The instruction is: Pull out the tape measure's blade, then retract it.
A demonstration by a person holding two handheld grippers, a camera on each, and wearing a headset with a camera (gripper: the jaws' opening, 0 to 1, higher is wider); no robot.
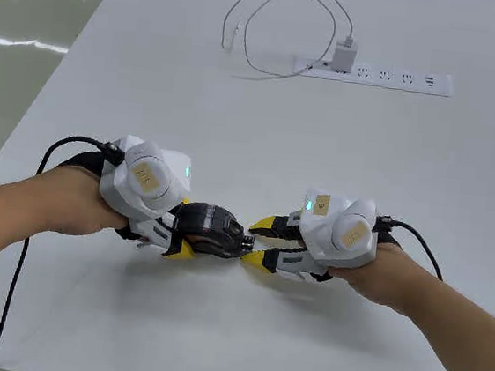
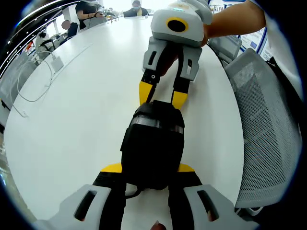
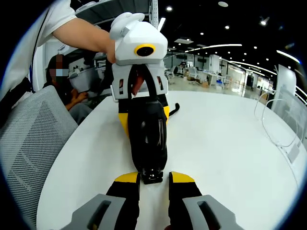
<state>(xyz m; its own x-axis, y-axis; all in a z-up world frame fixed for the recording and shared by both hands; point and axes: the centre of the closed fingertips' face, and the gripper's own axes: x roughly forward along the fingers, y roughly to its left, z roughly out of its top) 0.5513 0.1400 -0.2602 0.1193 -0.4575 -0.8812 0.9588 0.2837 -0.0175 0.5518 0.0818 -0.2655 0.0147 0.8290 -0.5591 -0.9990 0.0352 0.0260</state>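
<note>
Your left gripper point(image 1: 185, 229) has its jaws clamped on the black tape measure point(image 1: 214, 229), held low at the white table point(image 1: 322, 149) between your two hands. Your right gripper point(image 1: 261, 242) meets it nose to nose. Its yellow-tipped jaws flank the blade tip point(image 3: 153, 177), which sits right at the case's mouth. I cannot tell whether they actually pinch it.

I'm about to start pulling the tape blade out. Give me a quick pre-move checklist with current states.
1. Left gripper clamped on black tape measure case: ok.
2. Right gripper jaws on either side of the blade's end hook: ok.
3. Right jaws closed on the hook: not ok, gaps show.
4. Blade lock released: cannot tell.
5. Pull path free of white charger cable and white power strip: ok.
</note>
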